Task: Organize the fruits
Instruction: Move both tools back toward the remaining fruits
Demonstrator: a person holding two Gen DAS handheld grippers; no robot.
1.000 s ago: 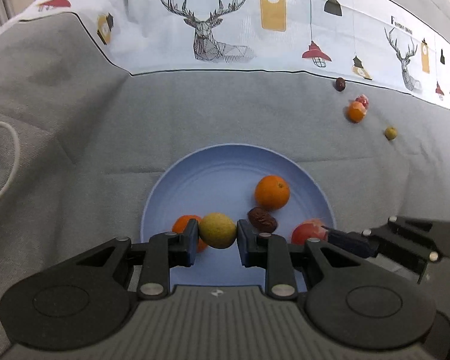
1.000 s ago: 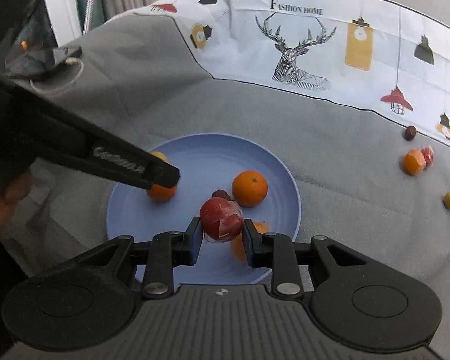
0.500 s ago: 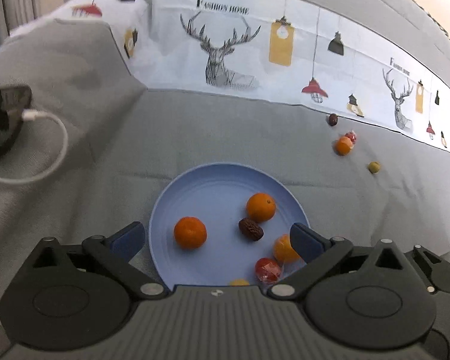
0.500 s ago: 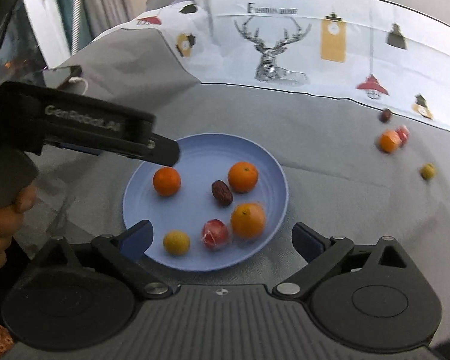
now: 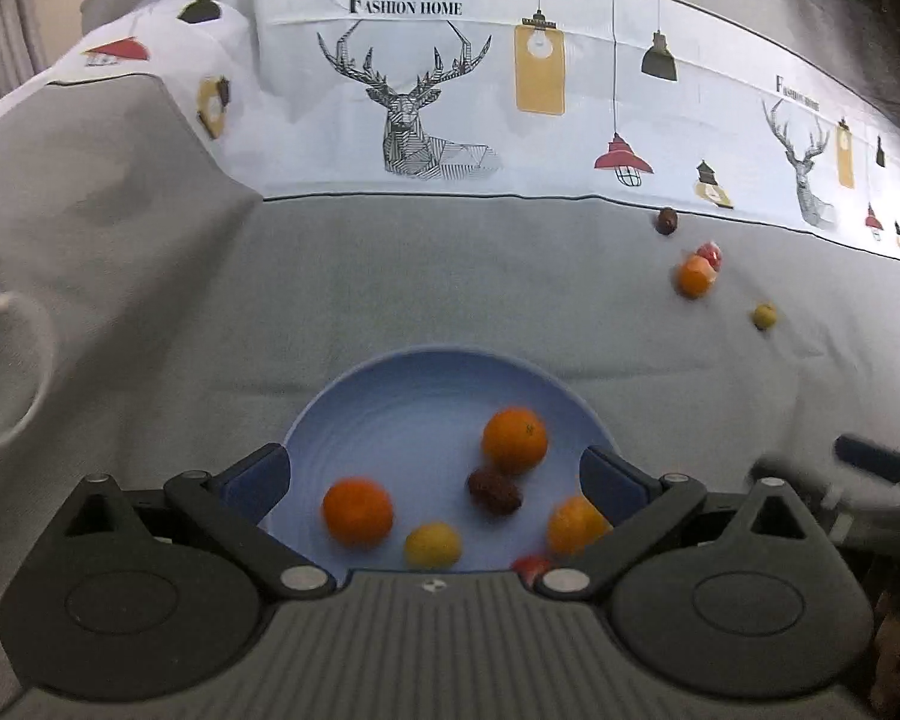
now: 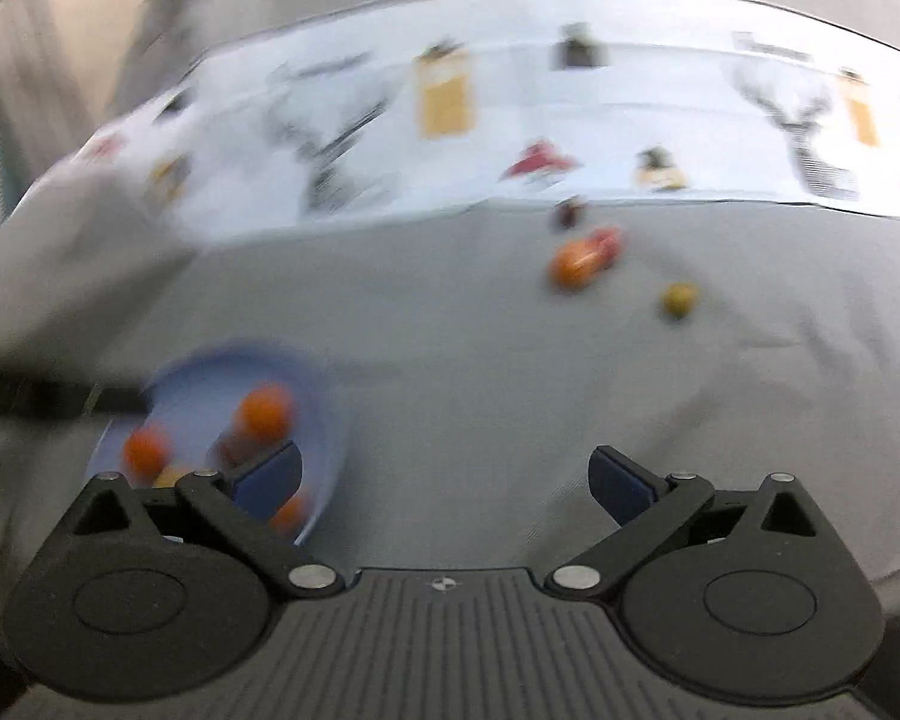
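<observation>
Partly hidden red fruit on plate; both claws wide, right view blurred.

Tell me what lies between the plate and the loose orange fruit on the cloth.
Only bare grey cloth between plate and orange fruit, clearest in the left wrist view.

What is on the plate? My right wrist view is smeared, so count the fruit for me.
Observer: In the left wrist view, six pieces lie on the blue plate.
Operator: Name the ones that aren't orange.
Observer: A dark brown fruit, a yellow fruit and a red fruit, which is half hidden by the tool body.
Operator: Check the left tongs.
Observer: The left tongs are open and empty, over the plate.
</observation>
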